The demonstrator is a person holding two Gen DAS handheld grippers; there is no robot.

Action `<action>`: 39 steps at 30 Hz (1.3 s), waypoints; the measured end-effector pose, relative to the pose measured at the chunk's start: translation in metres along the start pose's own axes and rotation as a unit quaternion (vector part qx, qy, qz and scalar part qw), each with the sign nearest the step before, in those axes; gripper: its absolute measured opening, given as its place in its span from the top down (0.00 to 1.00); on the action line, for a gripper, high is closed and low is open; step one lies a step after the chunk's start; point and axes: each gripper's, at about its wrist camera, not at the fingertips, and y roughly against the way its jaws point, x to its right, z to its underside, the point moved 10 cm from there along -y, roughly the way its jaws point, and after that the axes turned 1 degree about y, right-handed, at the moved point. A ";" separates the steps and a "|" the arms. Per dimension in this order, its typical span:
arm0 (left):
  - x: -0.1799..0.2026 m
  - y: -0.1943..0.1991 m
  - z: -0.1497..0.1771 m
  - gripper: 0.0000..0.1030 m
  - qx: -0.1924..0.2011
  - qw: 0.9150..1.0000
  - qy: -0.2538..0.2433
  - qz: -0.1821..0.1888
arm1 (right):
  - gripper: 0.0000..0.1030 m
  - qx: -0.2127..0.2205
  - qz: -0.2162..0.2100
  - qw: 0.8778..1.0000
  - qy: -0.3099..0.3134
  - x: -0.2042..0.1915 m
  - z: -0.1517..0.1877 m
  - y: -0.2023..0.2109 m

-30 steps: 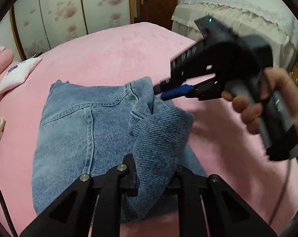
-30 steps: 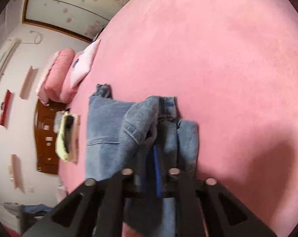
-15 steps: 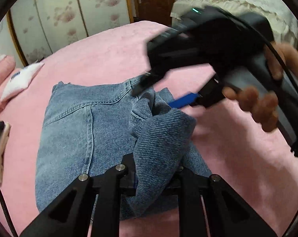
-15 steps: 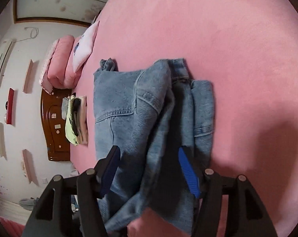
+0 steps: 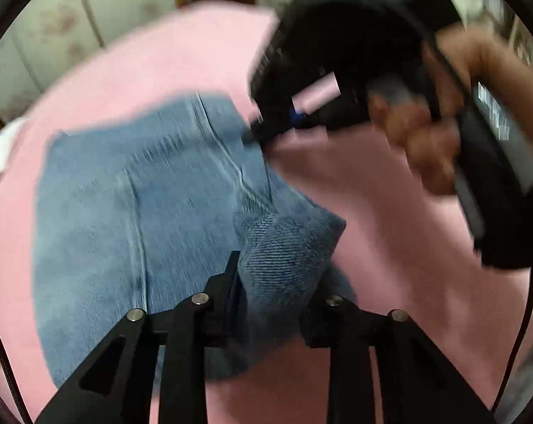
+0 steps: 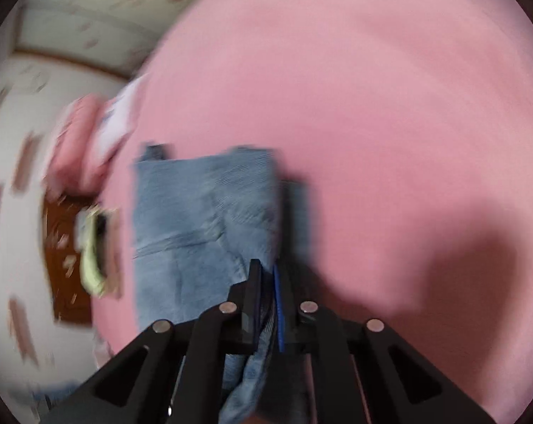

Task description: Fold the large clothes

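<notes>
Left gripper (image 5: 277, 282) has dropped lower over the jeans (image 5: 142, 219), which lie folded on the pink bedspread (image 5: 390, 212); its jaws, clamped tight on a bunched denim fold a second ago, are now opening, the fold sitting between them, against the left finger with the right one standing off. The seam side of the jeans, raised and rumpled half a second back, now lies flatter. Right gripper (image 6: 268, 304), jaws spread wide over the cloth half a second ago, has snapped nearly closed, pinching a thin denim edge (image 6: 262, 325) between its blue pads (image 6: 278, 304); a hand (image 5: 453, 113) holds it at the jeans' right edge.
</notes>
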 end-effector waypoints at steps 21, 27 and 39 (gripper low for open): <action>-0.170 0.056 0.046 0.34 -0.067 0.966 0.244 -0.057 | 0.73 -0.143 0.078 0.980 0.116 -0.048 0.093 -0.012; -0.199 0.054 0.061 0.34 -0.082 0.956 0.270 -0.081 | 0.94 -0.065 0.118 0.972 0.193 -0.071 0.090 0.008; -0.195 0.032 0.080 0.34 -0.132 0.954 0.259 -0.068 | 0.90 0.019 0.136 0.984 0.113 -0.019 0.095 0.011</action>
